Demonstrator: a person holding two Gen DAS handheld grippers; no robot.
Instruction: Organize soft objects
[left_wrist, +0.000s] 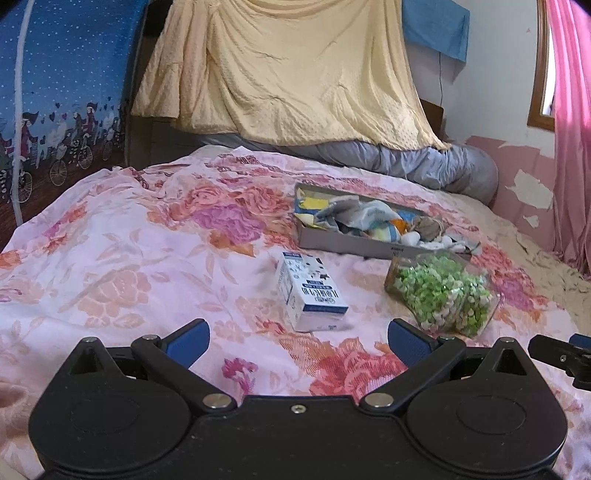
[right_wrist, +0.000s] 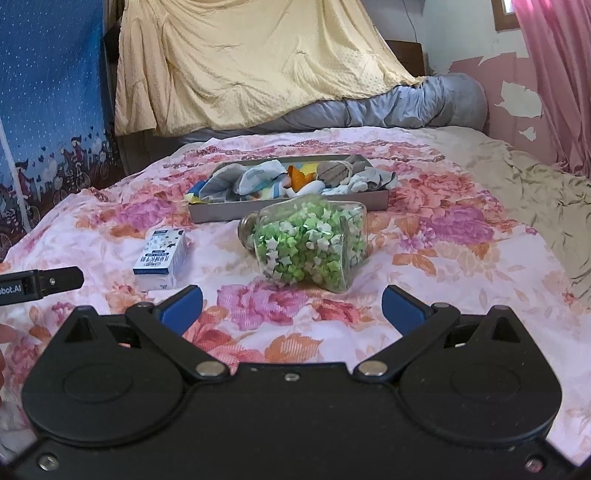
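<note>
A shallow grey box (left_wrist: 343, 242) (right_wrist: 221, 214) lies on the floral bedspread and holds a pile of socks and small cloths (left_wrist: 373, 219) (right_wrist: 291, 177). My left gripper (left_wrist: 299, 339) is open and empty, low over the bed, just short of a white and blue carton (left_wrist: 308, 295). My right gripper (right_wrist: 291, 306) is open and empty, just short of a glass jar (right_wrist: 308, 243) lying on its side, full of green and white paper stars. The jar also shows in the left wrist view (left_wrist: 441, 291), the carton in the right wrist view (right_wrist: 162, 258).
A grey rolled quilt (right_wrist: 406, 105) and a hanging yellow blanket (left_wrist: 288, 70) lie behind the box. A blue patterned cloth (left_wrist: 62, 92) is at the left, a pink curtain (right_wrist: 554, 81) at the right. A beige sheet (right_wrist: 535, 184) covers the bed's right side.
</note>
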